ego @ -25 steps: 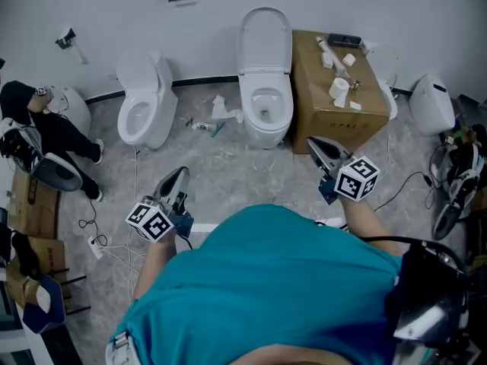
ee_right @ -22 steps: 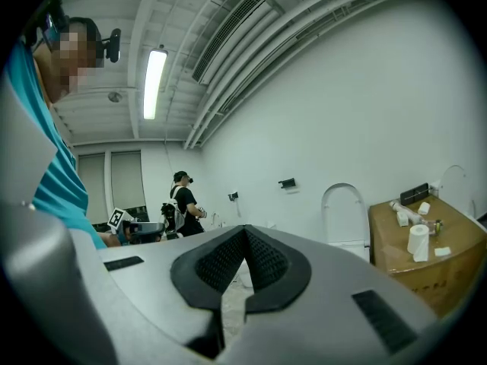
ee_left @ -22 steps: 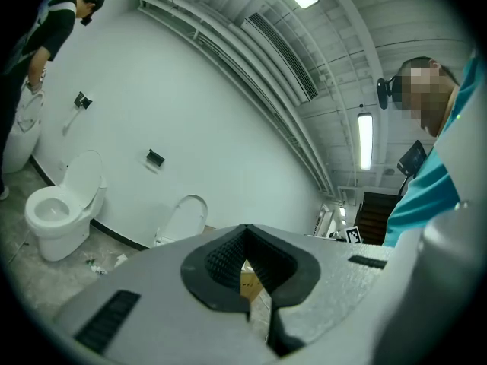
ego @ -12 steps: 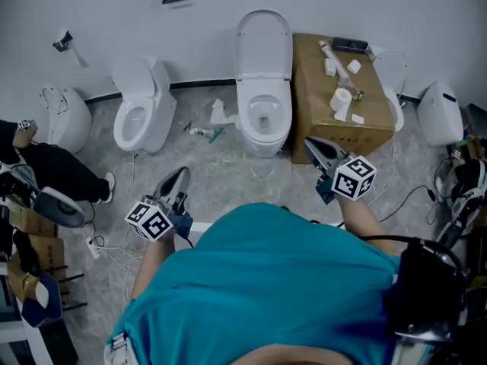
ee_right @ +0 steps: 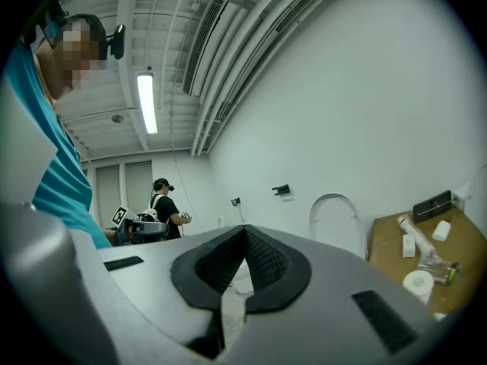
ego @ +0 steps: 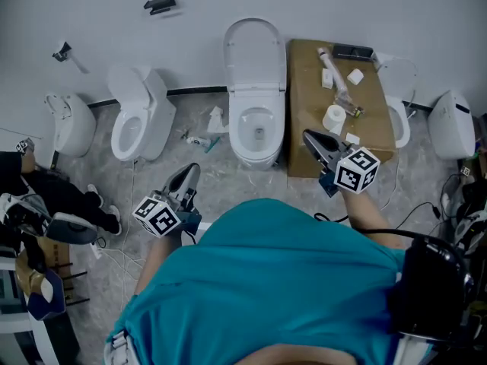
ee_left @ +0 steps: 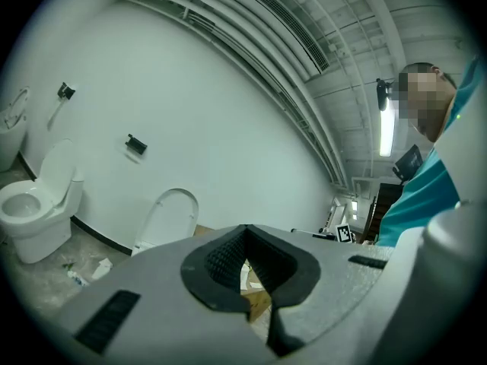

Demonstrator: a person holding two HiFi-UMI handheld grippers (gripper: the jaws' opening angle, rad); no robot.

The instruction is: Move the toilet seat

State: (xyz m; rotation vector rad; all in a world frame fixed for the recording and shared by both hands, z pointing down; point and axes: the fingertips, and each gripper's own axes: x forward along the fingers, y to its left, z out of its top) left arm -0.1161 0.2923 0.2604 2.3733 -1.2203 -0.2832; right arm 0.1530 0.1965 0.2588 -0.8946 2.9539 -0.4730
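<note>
Two grey plastic hand-held grippers are pointing level toward a row of toilets along a pale, smooth wall. The left gripper (ego: 190, 173) is hanging over the grey marbled floor (ego: 222, 179). Its jaws are sitting pressed together with nothing between them, and its black ribbed pads (ee_left: 222, 259) are meeting in a narrow V. The right gripper (ego: 312, 138) is hovering over the near edge of the brown cardboard box (ego: 308, 90). Its jaws are likewise closed on nothing.

The white oval toilet seat (ego: 255, 48) is standing raised behind the bowl of the middle glossy white ceramic toilet (ego: 251, 152), close against the wall. In the head view its long axis is running straight up the picture. The hinged end is sitting at the bowl, and the rounded end is pointing away from the person. In both gripper views it is showing as a tall, smooth arch facing into the room. It is lying between the two grippers and well ahead of both, touching neither.

A second white toilet (ego: 137, 120) with a squarer cistern is standing to its left. The flat-topped box is standing just beside it on the right, carrying a white paper roll (ego: 333, 118) and other small items. A person in a teal shirt (ego: 266, 280) is holding both grippers.
</note>
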